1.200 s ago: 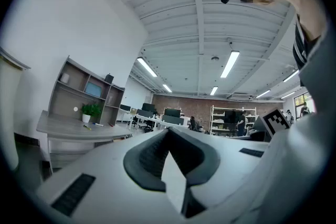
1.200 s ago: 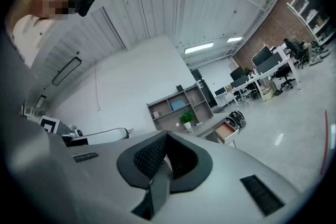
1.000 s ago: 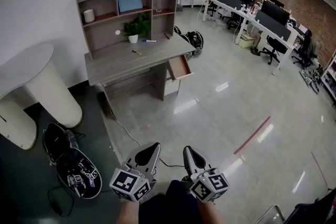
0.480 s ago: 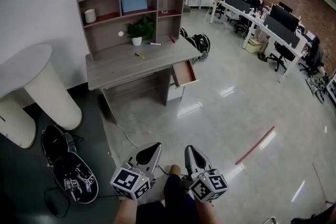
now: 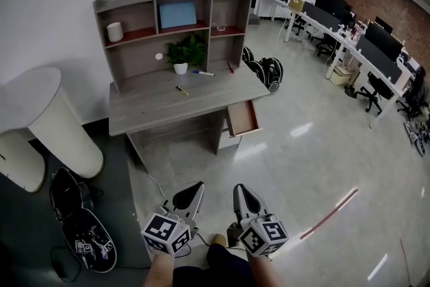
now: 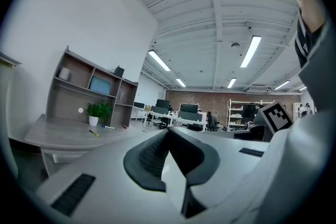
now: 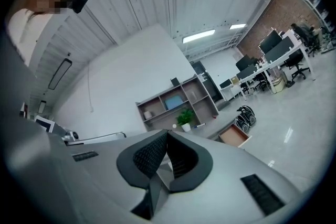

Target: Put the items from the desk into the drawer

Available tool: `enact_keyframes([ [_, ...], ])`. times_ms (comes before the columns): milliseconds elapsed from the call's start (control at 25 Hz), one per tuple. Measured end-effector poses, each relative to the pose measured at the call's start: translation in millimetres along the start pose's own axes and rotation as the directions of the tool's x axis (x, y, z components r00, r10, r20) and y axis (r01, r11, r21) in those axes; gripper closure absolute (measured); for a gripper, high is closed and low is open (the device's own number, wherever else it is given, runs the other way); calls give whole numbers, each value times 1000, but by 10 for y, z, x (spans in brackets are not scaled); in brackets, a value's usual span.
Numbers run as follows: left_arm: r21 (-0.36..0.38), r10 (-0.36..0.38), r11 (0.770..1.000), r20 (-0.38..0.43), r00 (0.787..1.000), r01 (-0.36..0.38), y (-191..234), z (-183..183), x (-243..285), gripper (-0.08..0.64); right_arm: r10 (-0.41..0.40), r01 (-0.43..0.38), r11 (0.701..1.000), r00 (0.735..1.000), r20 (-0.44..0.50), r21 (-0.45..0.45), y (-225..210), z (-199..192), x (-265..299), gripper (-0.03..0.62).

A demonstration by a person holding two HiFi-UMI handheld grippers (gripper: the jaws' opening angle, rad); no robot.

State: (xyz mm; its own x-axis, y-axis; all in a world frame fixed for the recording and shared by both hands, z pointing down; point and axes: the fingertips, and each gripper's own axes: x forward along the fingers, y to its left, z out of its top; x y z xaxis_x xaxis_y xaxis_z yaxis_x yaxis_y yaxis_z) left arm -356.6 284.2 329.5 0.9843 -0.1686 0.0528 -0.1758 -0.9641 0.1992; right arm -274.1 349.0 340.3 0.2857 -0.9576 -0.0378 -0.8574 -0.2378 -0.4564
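The grey desk [image 5: 156, 107] with its shelf unit stands far ahead in the head view, its drawer [image 5: 243, 117] pulled open at the right end. On the desktop lie a yellow marker [image 5: 182, 90], a blue-and-white marker [image 5: 205, 73] and a red pen [image 5: 230, 67], next to a potted plant [image 5: 181, 54]. My left gripper [image 5: 192, 189] and right gripper [image 5: 239, 191] are held side by side low over the floor, well short of the desk, both shut with nothing in them. The left gripper view shows the desk [image 6: 58, 131] and yellow marker [image 6: 93, 132]; the right gripper view shows the drawer [image 7: 233, 135].
A white rounded table [image 5: 50, 114] stands at the left, with an open black bag [image 5: 84, 235] on the floor beside it. Dark backpacks [image 5: 267, 70] lie right of the desk. Office desks and chairs [image 5: 363, 50] line the far right. A red tape line [image 5: 330, 212] crosses the floor.
The desk has come nearer and larger in the head view as both grippers travel forward over the floor. Their jaws stay shut and empty.
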Motion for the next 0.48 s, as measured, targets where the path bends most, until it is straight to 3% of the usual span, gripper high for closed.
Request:
enact_keyframes([
  [480, 5, 47, 999, -10, 999, -47, 319, -7, 1019, 534, 50, -49, 999, 998, -46, 6, -719, 183, 753, 575],
])
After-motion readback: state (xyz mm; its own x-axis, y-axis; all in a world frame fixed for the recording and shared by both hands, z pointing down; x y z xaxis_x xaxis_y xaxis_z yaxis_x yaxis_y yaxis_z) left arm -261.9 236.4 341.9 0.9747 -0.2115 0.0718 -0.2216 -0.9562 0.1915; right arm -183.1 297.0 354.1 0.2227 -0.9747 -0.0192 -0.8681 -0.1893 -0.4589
